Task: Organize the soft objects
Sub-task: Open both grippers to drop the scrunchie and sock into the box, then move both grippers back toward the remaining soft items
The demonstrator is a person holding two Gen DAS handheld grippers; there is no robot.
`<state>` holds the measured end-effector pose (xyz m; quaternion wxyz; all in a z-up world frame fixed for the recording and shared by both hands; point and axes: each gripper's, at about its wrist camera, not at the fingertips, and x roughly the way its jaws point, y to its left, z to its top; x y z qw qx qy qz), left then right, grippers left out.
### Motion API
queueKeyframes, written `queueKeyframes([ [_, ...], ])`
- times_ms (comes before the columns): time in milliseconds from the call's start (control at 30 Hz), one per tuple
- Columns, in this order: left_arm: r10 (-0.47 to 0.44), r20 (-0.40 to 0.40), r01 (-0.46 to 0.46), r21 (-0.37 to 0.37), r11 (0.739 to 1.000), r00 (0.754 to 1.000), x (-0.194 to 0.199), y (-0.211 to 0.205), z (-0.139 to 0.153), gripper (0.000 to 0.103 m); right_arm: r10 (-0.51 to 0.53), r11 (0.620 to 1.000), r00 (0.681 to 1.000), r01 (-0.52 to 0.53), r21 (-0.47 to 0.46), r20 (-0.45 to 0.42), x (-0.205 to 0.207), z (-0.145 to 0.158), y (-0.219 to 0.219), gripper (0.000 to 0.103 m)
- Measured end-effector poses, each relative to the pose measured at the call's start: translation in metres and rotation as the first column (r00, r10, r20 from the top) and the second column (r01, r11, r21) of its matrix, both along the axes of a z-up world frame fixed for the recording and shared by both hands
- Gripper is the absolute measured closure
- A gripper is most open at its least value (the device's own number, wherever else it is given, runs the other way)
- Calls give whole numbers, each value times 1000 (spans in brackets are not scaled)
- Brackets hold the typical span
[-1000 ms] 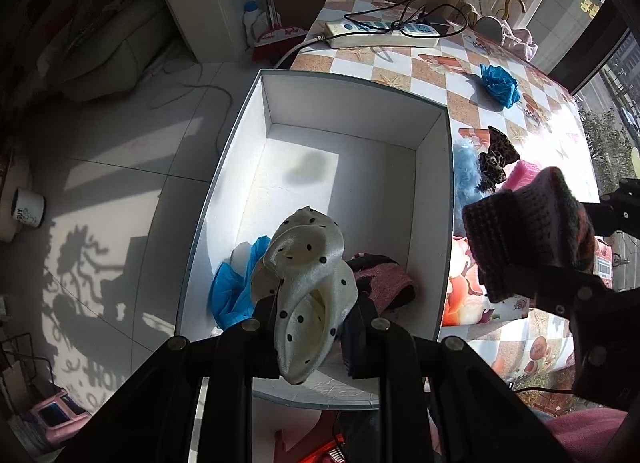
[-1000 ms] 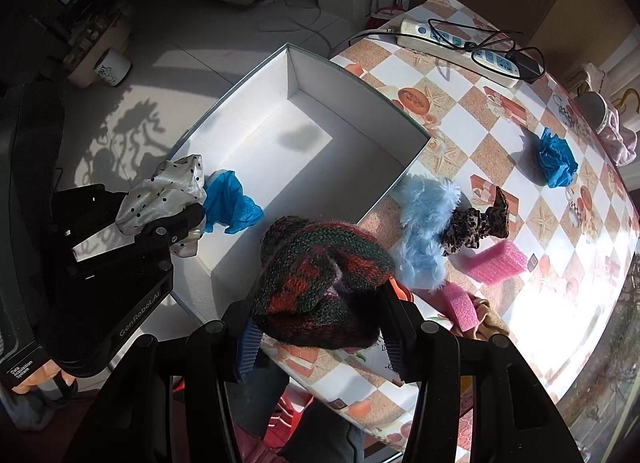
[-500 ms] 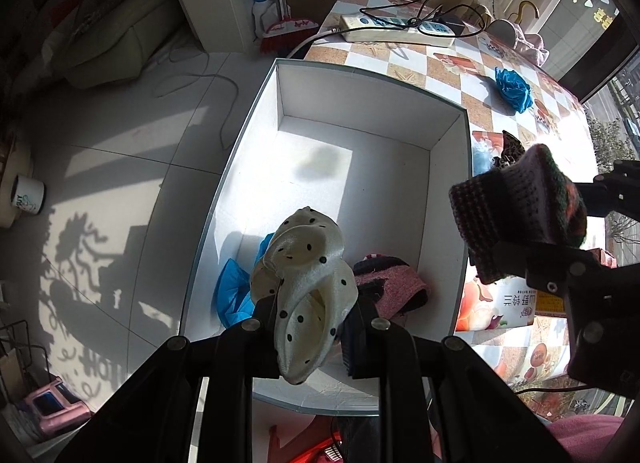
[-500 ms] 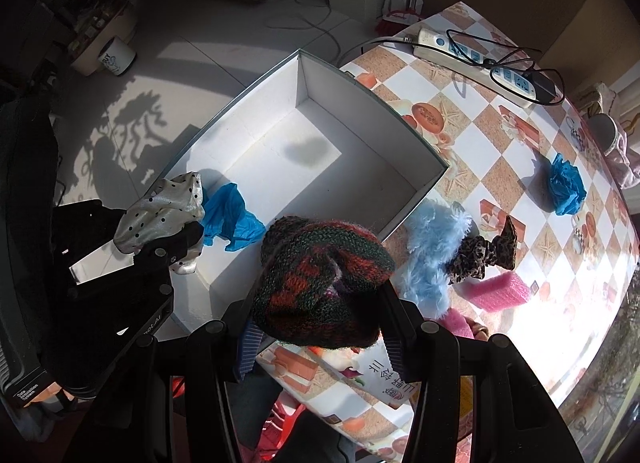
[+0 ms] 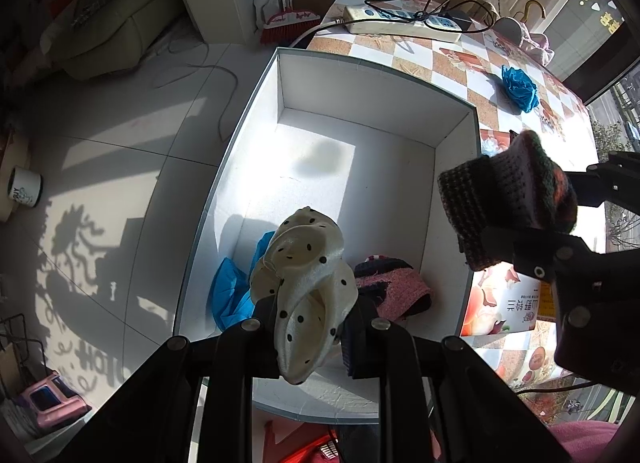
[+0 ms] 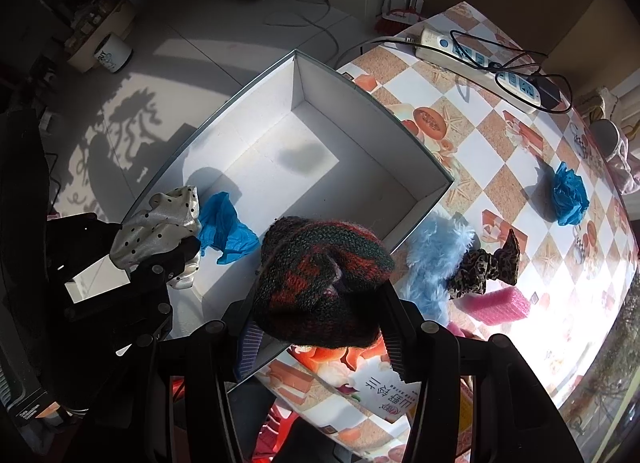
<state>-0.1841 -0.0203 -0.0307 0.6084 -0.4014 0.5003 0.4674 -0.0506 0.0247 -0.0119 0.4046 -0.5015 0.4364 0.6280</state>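
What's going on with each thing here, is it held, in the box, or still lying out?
Left gripper: shut on the polka-dot scrunchie, over the box.
Right gripper: shut on the knitted scrunchie.
White box: open, mostly bare.
Blue cloth: in the box.
Pink knit piece: in the box.
Fluffy blue scrunchie: on the table.
Leopard scrunchie: on the table.

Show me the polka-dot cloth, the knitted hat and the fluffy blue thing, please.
polka-dot cloth (image 5: 308, 295): left wrist view, middle of its cream folds.
knitted hat (image 6: 320, 283): right wrist view, its red-and-green crown.
fluffy light-blue piece (image 6: 436, 255): right wrist view, its furry middle, on the table beside the box.
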Motion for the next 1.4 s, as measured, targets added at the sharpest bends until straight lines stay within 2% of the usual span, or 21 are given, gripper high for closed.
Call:
queueKeyframes([
  [567,5,1,-5,-21,1000,1000,0,2,-8,81,13,1000,1000,-13,-10,18,-8,-13,11,50],
  [733,-3,0,3,-15,1000,1000,1,0,-8,78,17,1000,1000,-17,-15,17,-10,-16,13,50],
  [800,-9,-4,9,-10,1000,1000,3,0,-7,74,14,1000,1000,-14,-16,14,-10,-16,14,49],
  [900,-13,-13,13,-6,1000,1000,4,0,-6,61,2,1000,1000,-2,-19,5,-8,-17,16,45],
  [967,-11,-22,11,1,1000,1000,5,0,-4,44,-6,1000,1000,6,-19,-1,-6,-16,16,45],
  [1067,-2,-34,2,4,1000,999,5,0,-3,26,-11,1000,1000,11,-13,6,-3,-15,17,45],
  [1100,1,-38,-1,9,1000,999,5,0,-2,24,-15,1000,1000,15,-14,6,-2,-14,16,34],
  [1133,2,-39,-1,15,1000,999,4,0,-1,24,-20,1000,1000,20,-14,6,-1,-14,16,16],
  [1167,2,-42,-1,17,1000,999,5,0,-1,23,-28,1000,1000,28,-10,4,1,-13,16,12],
  [1400,20,-38,-19,12,1000,999,6,0,-2,14,-62,998,998,62,-14,0,11,-12,15,12],
])
